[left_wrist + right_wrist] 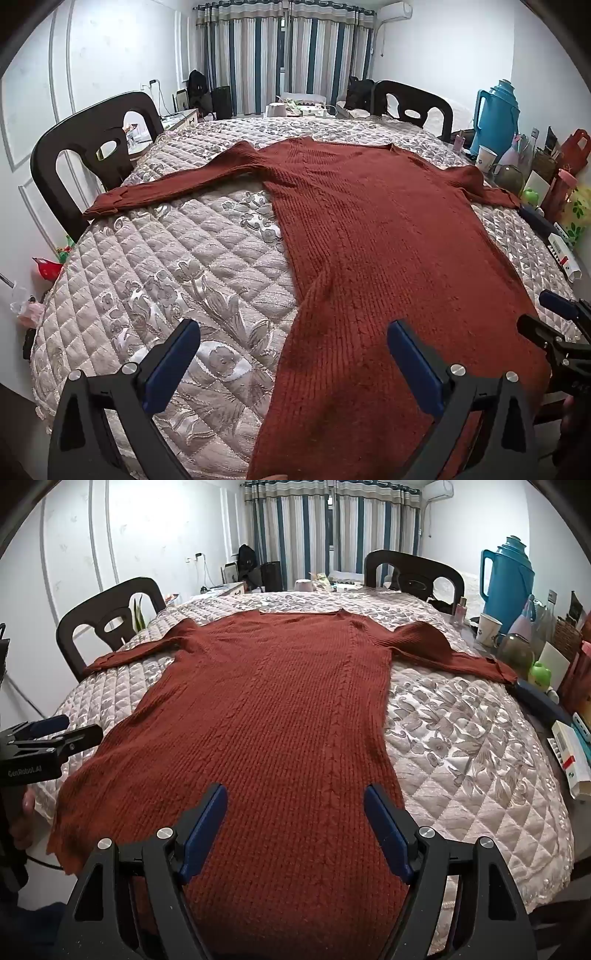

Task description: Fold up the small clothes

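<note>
A rust-red knitted long sweater (pixel 388 236) lies flat on the quilted table cover (pixel 166 280), neck far, hem near, both sleeves spread sideways. It also shows in the right wrist view (pixel 280 716). My left gripper (pixel 293 338) is open and empty, hovering over the sweater's near left edge. My right gripper (pixel 295 805) is open and empty above the hem's middle. The right gripper also shows at the right edge of the left wrist view (pixel 543 314), and the left gripper at the left edge of the right wrist view (pixel 64 729).
Dark chairs stand at the far left (pixel 85 147) and far right (pixel 413 103). A blue thermos (pixel 508 579), a cup (pixel 487 627), bottles and boxes crowd the table's right side. The left sleeve cuff (pixel 107 201) reaches the table's left edge.
</note>
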`<state>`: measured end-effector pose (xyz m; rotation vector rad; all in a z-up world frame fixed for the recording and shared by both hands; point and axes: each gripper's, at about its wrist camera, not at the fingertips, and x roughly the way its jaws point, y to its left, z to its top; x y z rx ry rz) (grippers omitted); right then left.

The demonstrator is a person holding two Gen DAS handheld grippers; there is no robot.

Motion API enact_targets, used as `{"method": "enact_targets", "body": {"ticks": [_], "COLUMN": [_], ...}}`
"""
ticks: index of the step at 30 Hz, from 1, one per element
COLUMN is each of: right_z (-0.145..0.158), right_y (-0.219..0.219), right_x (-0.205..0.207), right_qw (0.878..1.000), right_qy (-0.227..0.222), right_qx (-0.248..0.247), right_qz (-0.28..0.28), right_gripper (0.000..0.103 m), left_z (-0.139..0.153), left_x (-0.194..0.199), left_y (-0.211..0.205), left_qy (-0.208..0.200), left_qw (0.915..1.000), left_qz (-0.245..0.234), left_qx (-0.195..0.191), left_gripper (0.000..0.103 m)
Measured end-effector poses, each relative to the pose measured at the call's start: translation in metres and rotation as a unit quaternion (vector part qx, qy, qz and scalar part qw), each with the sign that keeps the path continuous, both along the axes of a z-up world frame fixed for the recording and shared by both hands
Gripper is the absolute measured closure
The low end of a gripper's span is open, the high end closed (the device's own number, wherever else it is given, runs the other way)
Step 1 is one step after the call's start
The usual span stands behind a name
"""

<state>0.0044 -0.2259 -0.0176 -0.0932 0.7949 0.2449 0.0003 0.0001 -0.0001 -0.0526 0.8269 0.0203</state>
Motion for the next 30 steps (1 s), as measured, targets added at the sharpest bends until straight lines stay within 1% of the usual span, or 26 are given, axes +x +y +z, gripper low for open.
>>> {"method": "enact_targets", "body": {"ticks": [8,16,30], "right_z": [0.0002,0.0024,0.0026], "right_y": [0.0016,0.0014,0.0006], "right_x": [0.0007,0.0032,0.0045], "right_qw": [1.000,1.000,1.000], "right_qy": [-0.004,-0.005,-0.005], "right_qx": [0.001,0.002,0.002], "right_qz": [0.000,-0.001,-0.003], "right_gripper": [0.027,0.027,0.027], "left_z": [-0.0004,0.0029,0.0012], "left_x": [-0.0013,-0.0009,0.0001], "left_y": [0.0057,0.0002,0.0009], "left_qy": [-0.005,-0.006,-0.006], "left_qw": [1.0000,0.9999,0.9999], "left_qz": [0.003,0.005,0.002], "left_qx": [0.002,0.010,0.009], "left_gripper": [0.000,0.000,0.000]}}
